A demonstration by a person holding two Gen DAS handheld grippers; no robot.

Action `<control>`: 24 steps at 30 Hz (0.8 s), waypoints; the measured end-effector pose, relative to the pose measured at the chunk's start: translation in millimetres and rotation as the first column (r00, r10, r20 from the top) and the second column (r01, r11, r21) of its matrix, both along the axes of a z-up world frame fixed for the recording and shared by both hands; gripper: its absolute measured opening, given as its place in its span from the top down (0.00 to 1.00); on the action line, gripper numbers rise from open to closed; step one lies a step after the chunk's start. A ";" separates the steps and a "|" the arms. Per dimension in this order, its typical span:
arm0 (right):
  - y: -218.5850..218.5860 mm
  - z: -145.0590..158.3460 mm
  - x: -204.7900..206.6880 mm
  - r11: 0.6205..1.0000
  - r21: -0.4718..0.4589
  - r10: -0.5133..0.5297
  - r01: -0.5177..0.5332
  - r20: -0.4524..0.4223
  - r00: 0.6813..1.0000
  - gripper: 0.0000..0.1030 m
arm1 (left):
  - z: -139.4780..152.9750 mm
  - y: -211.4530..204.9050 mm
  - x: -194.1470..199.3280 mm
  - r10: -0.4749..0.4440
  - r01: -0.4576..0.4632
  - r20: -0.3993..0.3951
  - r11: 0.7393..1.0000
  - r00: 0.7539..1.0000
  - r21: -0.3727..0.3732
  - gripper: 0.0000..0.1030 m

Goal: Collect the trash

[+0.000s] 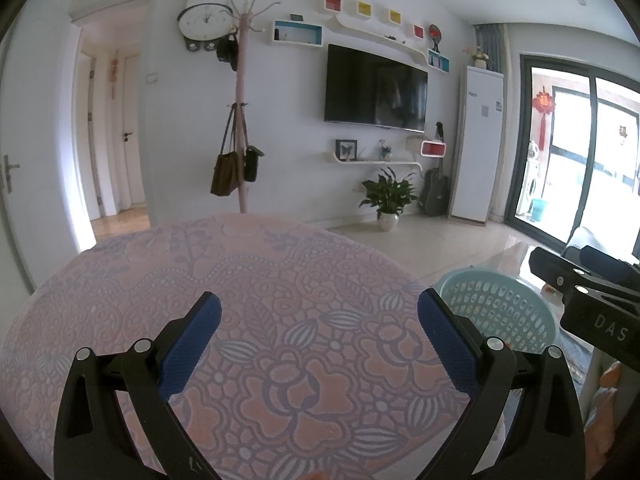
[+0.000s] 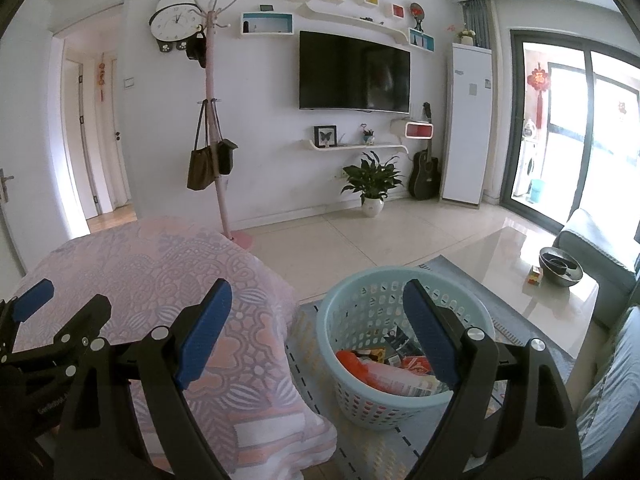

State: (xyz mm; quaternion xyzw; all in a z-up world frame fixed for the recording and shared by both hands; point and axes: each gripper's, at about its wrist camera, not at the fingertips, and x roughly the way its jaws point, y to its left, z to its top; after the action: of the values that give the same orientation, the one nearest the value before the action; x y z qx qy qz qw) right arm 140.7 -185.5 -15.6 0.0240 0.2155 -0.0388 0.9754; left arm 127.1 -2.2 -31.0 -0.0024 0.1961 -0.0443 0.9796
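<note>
A pale blue perforated basket stands on a rug to the right of a table under a pink flowered cloth. Several wrappers, orange, red and white, lie inside it. My right gripper is open and empty, held above the gap between the cloth's edge and the basket. My left gripper is open and empty above the pink cloth; the basket's rim shows to its right. The left gripper also shows at the left edge of the right wrist view.
A glass coffee table with a dark bowl stands to the right, beside a grey sofa. A coat stand, a potted plant and a guitar line the far wall. Tiled floor lies between.
</note>
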 end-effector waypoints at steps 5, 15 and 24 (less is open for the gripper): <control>0.4 0.1 0.0 1.000 -0.001 0.000 0.000 0.000 1.000 0.19 | 0.7 -0.1 -2.2 0.000 0.000 0.010 1.000 1.000 -0.003 0.07; -0.2 -0.4 0.4 1.000 -0.001 0.002 -0.002 -0.002 1.000 0.19 | 6.0 1.4 -3.2 0.005 -0.005 0.015 1.000 1.000 -0.007 0.07; 3.8 2.3 1.9 1.000 -0.018 0.002 -0.002 -0.008 1.000 0.19 | 12.8 0.0 -3.2 0.012 -0.012 0.021 1.000 1.000 0.007 0.07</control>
State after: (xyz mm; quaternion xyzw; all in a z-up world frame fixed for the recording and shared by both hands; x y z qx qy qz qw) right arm 142.6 -181.7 -13.3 0.0146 0.2189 -0.0397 0.9748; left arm 123.9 -2.2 -18.1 0.0003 0.1857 -0.0377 0.9819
